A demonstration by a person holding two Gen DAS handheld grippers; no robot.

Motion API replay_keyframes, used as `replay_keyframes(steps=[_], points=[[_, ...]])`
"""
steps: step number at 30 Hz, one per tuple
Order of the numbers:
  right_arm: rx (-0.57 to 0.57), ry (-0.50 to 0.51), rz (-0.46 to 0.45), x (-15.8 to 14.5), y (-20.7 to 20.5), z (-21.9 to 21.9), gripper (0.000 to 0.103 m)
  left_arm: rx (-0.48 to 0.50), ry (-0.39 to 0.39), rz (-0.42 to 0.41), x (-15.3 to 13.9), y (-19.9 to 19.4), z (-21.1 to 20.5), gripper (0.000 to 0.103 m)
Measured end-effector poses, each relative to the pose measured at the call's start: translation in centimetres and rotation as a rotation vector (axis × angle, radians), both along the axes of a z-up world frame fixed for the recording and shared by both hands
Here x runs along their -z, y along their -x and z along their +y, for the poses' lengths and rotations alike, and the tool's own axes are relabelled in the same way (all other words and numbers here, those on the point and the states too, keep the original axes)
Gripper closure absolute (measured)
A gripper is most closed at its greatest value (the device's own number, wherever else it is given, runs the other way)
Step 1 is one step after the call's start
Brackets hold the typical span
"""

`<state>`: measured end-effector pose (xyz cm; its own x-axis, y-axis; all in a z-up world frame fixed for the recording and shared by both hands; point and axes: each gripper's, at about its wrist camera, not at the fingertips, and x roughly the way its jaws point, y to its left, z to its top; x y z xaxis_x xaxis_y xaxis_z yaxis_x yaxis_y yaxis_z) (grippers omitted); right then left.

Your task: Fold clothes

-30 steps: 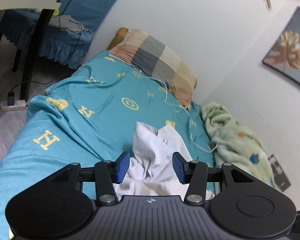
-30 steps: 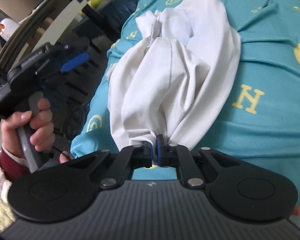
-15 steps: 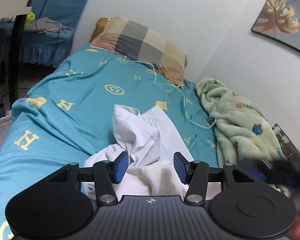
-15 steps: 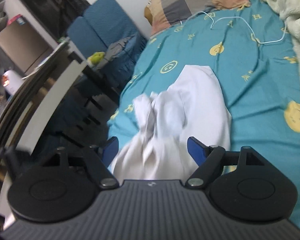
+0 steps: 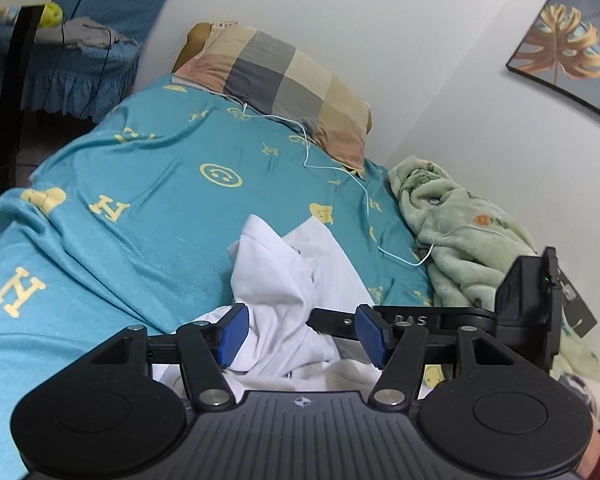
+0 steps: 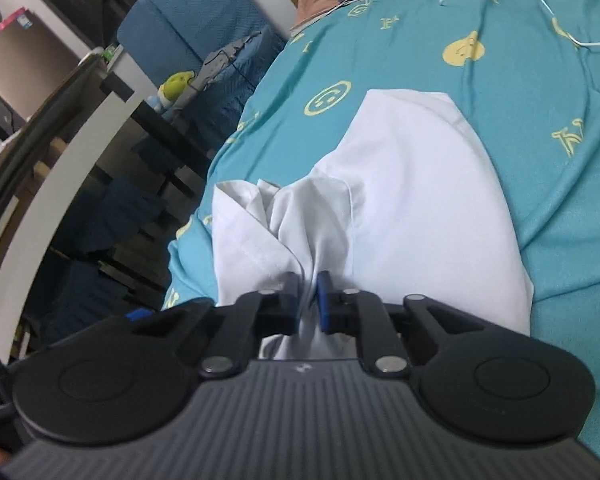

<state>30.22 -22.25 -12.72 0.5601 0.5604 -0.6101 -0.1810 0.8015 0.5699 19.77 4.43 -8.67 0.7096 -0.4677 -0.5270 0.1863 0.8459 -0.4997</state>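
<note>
White garment (image 6: 412, 208) is being pinched by the right gripper (image 6: 309, 298), blue pads drawn together on a bunched fold at the near edge of the cloth; fabric is being gathered into creases running up from the clamp point. The rest of the garment is lying crumpled on the teal bedsheet (image 6: 500, 60), near the bed's side edge. Left gripper (image 5: 300, 334) is being held with its pads wide apart, nothing clamped; the garment's rumpled folds are being seen between and beyond its fingers (image 5: 232, 334), contact not determinable. The right gripper's black body is being seen just past the left one's right finger. Farther out on the sheet, a thin white cable (image 5: 340, 168) is being trailed from the checked pillow (image 5: 284, 88) at the head of the bed toward a pale green fleece blanket (image 5: 468, 232) bunched along the wall. A leaf picture (image 5: 568, 44) is being shown on the wall; a blue covered chair (image 6: 188, 36) is standing beside the bed.
</note>
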Motion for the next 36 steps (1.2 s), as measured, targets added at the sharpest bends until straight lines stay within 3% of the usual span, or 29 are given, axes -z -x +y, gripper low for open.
replay_keyframes(steps=[4, 10, 18, 24, 28, 31, 33, 35, 36], points=[[0.072, -0.026, -0.085, -2.8, 1.2, -1.8, 0.100, -0.006, 0.038, 0.003, 0.2, 0.1, 0.4, 0.041], [0.184, -0.119, -0.165, -5.8, 3.5, -5.4, 0.100, 0.012, 0.029, -0.047, -0.6, 1.1, -0.3, 0.039], [0.306, -0.149, -0.182, -6.9, 6.6, -9.3, 0.100, 0.037, -0.114, -0.035, -0.3, 0.6, -3.3, 0.032], [0.278, -0.065, -0.191, -6.2, 6.8, -9.1, 0.100, 0.019, -0.217, -0.028, -0.4, -2.6, -6.1, 0.027], [0.252, -0.046, -0.184, -5.4, 6.7, -8.5, 0.100, 0.010, -0.238, 0.011, -0.1, -4.4, -7.0, 0.027], [0.232, -0.047, -0.188, -5.1, 6.7, -8.2, 0.098, 0.006, -0.229, 0.028, -0.1, -4.8, -6.8, 0.041], [0.217, -0.053, -0.195, -4.9, 6.6, -8.0, 0.098, 0.003, -0.223, 0.039, -0.2, -5.1, -6.6, 0.075], [0.205, -0.059, -0.199, -4.8, 6.6, -7.9, 0.098, 0.001, -0.217, 0.050, -0.2, -5.5, -6.5, 0.091], [0.202, -0.063, -0.199, -4.8, 6.5, -7.8, 0.098, 0.000, -0.214, 0.056, -0.2, -5.6, -6.4, 0.093]])
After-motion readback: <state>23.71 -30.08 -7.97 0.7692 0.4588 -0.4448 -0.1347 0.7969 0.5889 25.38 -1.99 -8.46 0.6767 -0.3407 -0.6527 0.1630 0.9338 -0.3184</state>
